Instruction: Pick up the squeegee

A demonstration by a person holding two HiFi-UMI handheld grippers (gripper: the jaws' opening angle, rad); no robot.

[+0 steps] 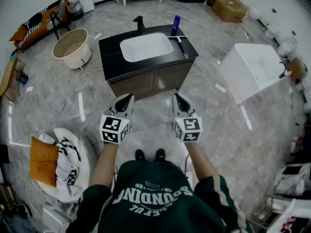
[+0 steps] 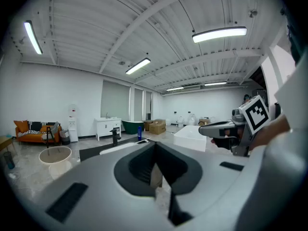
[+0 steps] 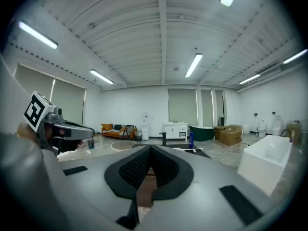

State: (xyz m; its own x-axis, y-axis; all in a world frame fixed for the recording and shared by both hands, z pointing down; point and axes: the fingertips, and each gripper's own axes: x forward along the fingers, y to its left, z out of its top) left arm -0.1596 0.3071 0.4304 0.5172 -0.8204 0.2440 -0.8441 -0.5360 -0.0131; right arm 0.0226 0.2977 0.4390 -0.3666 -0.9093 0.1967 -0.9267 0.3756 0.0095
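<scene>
Two grey hand-held grippers with black jaws were held side by side over the grey marbled floor [image 1: 233,144]. The left gripper [image 1: 129,100] had its jaws together with nothing between them. The right gripper [image 1: 177,100] was likewise closed and empty. Both pointed toward one dark wooden vanity [image 1: 146,84], which stood apart from them.

The vanity's black countertop [image 1: 109,57] held one white rounded sink basin [image 1: 146,46] in its middle. One black faucet [image 1: 140,22] stood at the back edge. The one slim squeegee [image 1: 181,45], with a dark handle and a pale blade, lay untouched along the countertop's right edge. One blue bottle [image 1: 175,23] stood upright at the back right corner, just behind the squeegee.

Farther out on the floor, one round beige tub [image 1: 72,47] sat to the vanity's left and one white rectangular tub [image 1: 252,69] to its right.
</scene>
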